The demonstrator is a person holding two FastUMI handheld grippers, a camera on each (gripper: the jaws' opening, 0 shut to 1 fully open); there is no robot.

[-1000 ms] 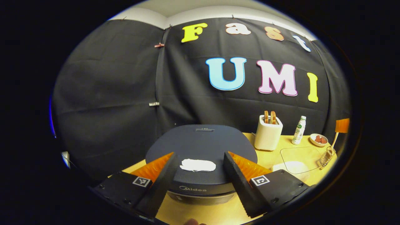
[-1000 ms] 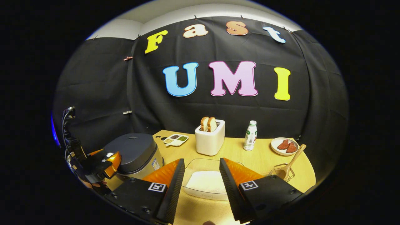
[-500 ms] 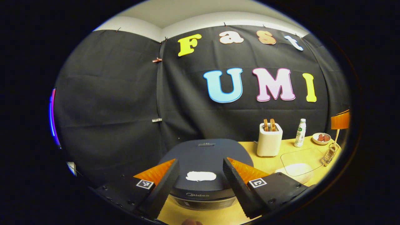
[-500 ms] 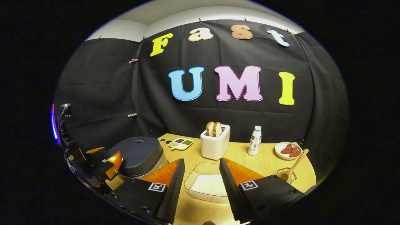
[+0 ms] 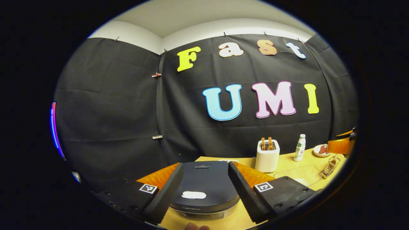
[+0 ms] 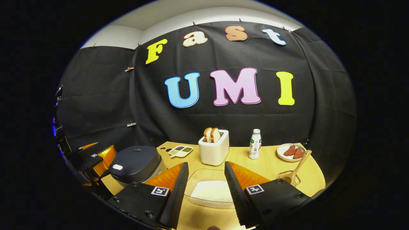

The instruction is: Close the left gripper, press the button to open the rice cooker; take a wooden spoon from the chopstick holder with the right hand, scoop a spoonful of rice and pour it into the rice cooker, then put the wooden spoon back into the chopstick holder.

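Nothing done yet: the left gripper (image 5: 204, 188) hangs wide open and empty, short of the rice cooker (image 5: 204, 188), lid down, white button (image 5: 193, 195) unpressed. It has backed off since 1 second ago. Right gripper (image 6: 204, 191) is open, empty; wooden spoon (image 6: 298, 169) waits in the chopstick holder (image 6: 289, 177), far right of the cooker.

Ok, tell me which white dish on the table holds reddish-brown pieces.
The round white plate right of the bottle; the divided white tray behind the cooker holds assorted grains.
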